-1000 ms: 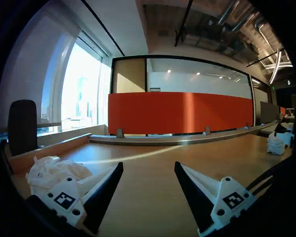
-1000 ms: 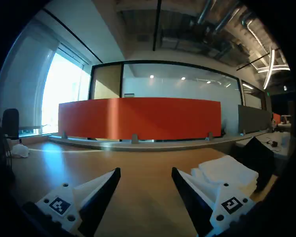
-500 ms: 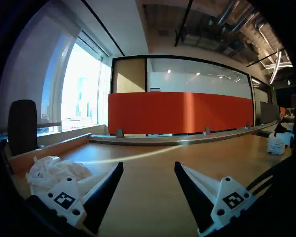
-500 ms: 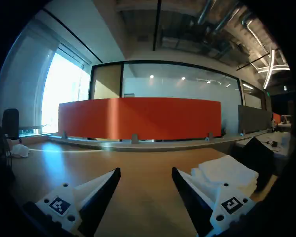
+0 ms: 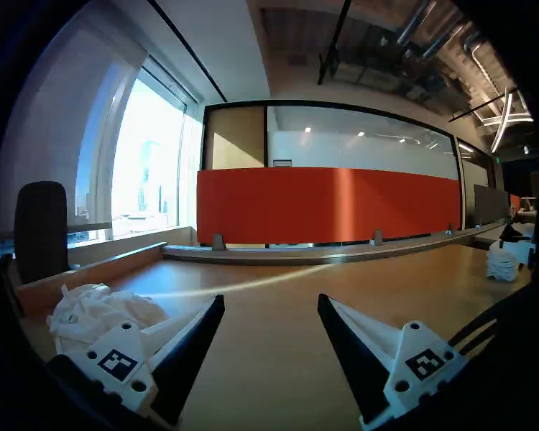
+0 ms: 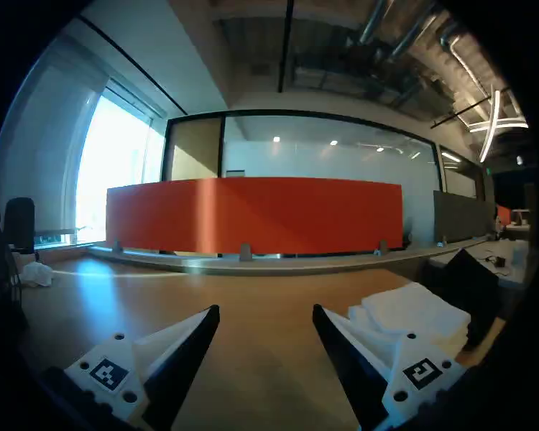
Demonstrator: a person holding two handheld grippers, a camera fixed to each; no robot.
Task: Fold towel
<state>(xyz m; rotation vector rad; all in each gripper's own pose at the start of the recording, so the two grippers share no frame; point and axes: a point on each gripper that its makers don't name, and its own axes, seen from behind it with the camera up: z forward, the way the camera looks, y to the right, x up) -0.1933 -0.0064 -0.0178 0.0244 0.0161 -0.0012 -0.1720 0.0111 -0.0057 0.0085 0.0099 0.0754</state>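
Note:
A crumpled white towel (image 5: 97,312) lies on the wooden table at the lower left of the left gripper view, partly behind the left finger. My left gripper (image 5: 271,305) stands open over bare wood to the right of it. In the right gripper view a stack of folded white towels (image 6: 413,316) rests at the right, just beyond the right finger. My right gripper (image 6: 266,312) is open, with nothing between its fingers. The crumpled towel (image 6: 36,274) also appears far off at the left edge of that view.
An orange divider panel (image 5: 327,205) runs along the table's far edge. A black chair back (image 5: 41,230) stands at the left by the window. A dark object (image 6: 471,284) sits behind the folded stack. Another white bundle (image 5: 501,262) lies at the far right.

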